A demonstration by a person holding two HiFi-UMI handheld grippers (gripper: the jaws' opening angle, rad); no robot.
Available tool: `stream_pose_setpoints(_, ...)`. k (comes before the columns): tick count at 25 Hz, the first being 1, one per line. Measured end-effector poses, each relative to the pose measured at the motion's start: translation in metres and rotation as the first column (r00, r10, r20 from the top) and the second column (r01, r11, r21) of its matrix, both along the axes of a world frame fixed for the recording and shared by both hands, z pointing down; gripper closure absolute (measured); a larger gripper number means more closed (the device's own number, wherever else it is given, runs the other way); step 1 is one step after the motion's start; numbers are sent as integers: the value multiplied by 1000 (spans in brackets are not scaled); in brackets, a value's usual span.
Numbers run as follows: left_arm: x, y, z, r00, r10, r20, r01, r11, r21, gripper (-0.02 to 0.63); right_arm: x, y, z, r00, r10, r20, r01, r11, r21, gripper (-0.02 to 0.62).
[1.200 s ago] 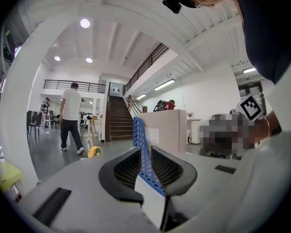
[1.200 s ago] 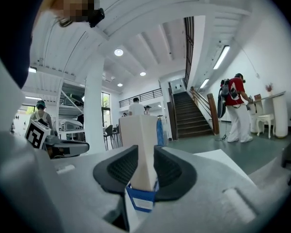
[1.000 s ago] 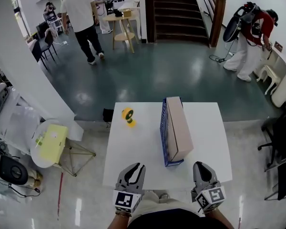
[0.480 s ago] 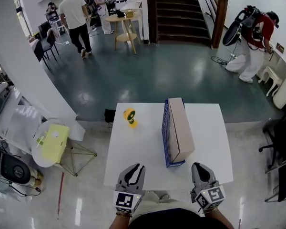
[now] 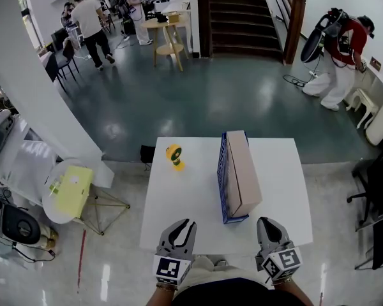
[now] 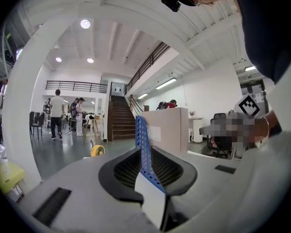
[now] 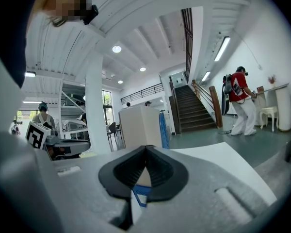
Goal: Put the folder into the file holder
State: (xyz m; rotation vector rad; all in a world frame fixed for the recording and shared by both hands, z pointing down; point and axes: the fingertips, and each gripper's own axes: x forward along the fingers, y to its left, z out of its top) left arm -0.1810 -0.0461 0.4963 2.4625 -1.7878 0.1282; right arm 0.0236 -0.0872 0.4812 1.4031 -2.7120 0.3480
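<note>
A tan folder stands on edge inside the blue mesh file holder, right of the middle of the white table. Both grippers hover at the table's near edge, close to my body and well short of the holder. My left gripper has its jaws a small way apart with nothing between them. Through that gap the left gripper view shows the holder and the folder. My right gripper is shut and empty, its tips meeting. Beyond them stands the folder.
A small yellow object sits at the table's far left. A round side table with a yellow pad stands left on the floor, and a dark office chair at the right. People move about far behind, near the stairs.
Both grippers stay almost where they were. The person in the white shirt in the background has walked further away to the left.
</note>
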Motion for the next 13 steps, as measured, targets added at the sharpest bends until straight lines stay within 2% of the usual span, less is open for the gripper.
stream_pose_setpoints(7, 6, 1, -1, 999, 37, -4, -37, 999, 0, 550, 3, 1, 2, 1000, 1, -3, -1, 1000, -12, 595)
stream_pose_setpoints(10, 6, 0, -4, 999, 33, -12, -33, 999, 5, 603, 7, -1, 3, 1000, 12, -13, -13, 1000, -17, 595)
stream_pose_setpoints(13, 5, -3, -4, 999, 28, -19, -28, 1000, 8, 607, 8, -4, 4, 1000, 20, -21, -21, 1000, -17, 595)
